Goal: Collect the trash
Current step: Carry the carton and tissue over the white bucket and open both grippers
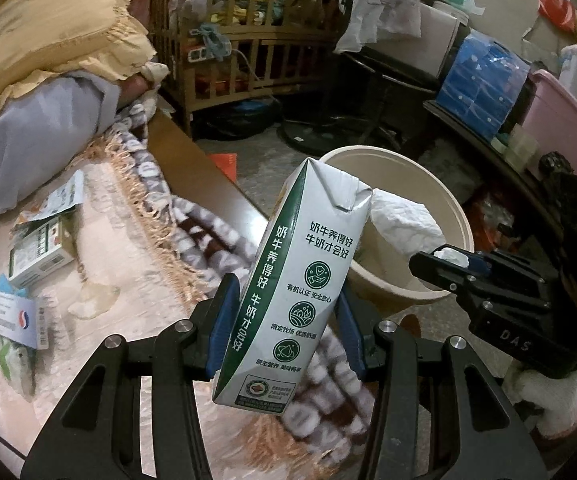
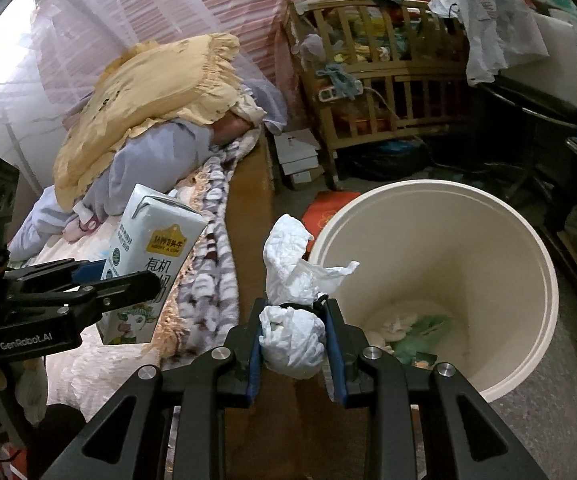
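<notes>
1. White and green card, that is the milk carton (image 1: 294, 280), pinched between the blue pads (image 1: 224, 320) of the left gripper (image 1: 284, 324), which is closed on its lower half. The carton leans a little to the right, its folded top pointing away from the claw.
2. Just beyond the carton's top and to the right of the left claw stands the cream bin (image 1: 458, 216) on the floor, open-mouthed.
3. The right gripper (image 2: 294, 338) is clamped on a crumpled white tissue wad (image 2: 292, 340); a loose tail of the paper sticks up past the fingertips.
4. From the right claw, the bin (image 2: 544, 264) sits ahead and to the right, its near rim just beside the wad. Some pale and green scraps (image 2: 412, 332) lie at its bottom.
5. Seen from the left side, the right claw (image 1: 454, 258) reaches over the bin's rim, with the tissue (image 1: 400, 220) over the bin's opening.
6. To the left of the left claw, well apart from it, small boxes and packets (image 1: 36, 256) lie on the pink bedspread (image 1: 128, 248). A brown-and-white fringed blanket (image 1: 192, 232) runs under the carton along the bed's edge.
7. Far ahead of both claws is a wooden cot (image 2: 372, 80), and a yellow frilled pillow (image 2: 148, 92) rests on the bed, left of the right claw.
</notes>
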